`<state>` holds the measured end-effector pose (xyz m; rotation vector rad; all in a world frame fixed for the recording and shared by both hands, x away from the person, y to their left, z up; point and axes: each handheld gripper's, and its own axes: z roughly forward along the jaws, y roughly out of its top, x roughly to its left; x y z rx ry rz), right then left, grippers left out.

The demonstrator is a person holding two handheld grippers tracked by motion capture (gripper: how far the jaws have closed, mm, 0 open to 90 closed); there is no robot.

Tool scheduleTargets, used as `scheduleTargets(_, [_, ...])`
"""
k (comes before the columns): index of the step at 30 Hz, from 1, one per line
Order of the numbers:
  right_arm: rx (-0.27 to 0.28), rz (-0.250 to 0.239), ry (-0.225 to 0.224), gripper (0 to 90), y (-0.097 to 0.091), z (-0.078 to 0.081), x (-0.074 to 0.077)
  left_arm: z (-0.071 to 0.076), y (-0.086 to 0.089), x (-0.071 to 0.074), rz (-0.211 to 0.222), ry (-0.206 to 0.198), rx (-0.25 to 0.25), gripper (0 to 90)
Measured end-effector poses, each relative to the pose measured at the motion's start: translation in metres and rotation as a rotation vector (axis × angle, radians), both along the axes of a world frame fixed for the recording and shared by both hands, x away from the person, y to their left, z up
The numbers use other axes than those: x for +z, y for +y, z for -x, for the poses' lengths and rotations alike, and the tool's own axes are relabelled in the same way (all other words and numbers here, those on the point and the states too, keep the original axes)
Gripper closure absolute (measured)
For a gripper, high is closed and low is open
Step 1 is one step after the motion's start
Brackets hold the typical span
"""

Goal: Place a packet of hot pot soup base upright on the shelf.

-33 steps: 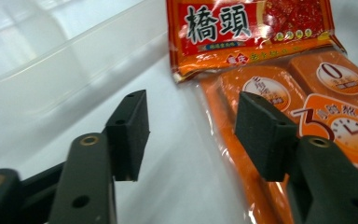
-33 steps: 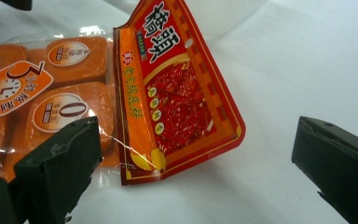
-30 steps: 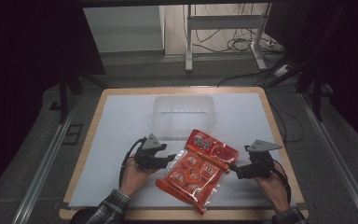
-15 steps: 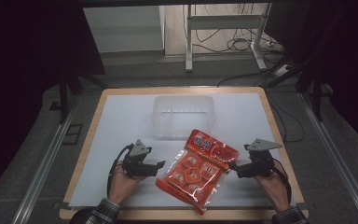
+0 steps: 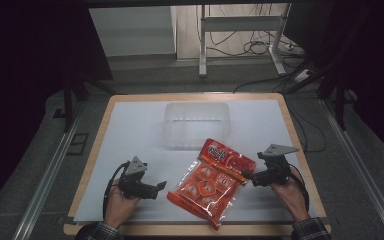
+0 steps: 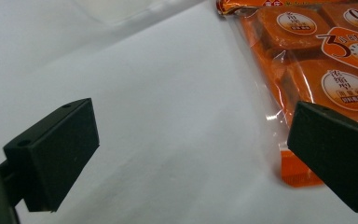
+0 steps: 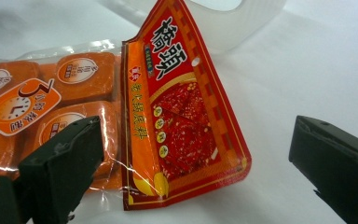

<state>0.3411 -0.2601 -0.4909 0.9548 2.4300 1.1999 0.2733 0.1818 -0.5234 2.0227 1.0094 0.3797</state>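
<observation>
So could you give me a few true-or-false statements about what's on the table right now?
1. The orange snack packet lies between the left gripper and the right gripper. True.
2. The left gripper is clamped on the packet. False: its jaws stand open over bare table beside the packet, having just been opening.
3. A clear plastic tub sits beyond the packet. True.
4. The packet is inside the tub. False: it lies on the white table in front of it.
5. The right gripper is shut. False: its jaws stand apart around the packet's red header.
</observation>
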Motion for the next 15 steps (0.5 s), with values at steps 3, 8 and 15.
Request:
scheduleTargets(3, [0.007,0.004,0.019,5.3,0.001,-0.005,-0.002,0.003,0.004,0.0,-0.004,-0.005,0.012,0.8])
scheduleTargets(8, [0.006,0.024,0.032,4.2,0.007,-0.009,-0.005,0.005,0.008,-0.001,-0.028,-0.008,0.027,0.8])
scheduleTargets(15, [0.058,0.031,0.052,1.2,0.02,-0.016,-0.011,0.004,0.008,-0.005,-0.049,0.004,0.021,1.0])
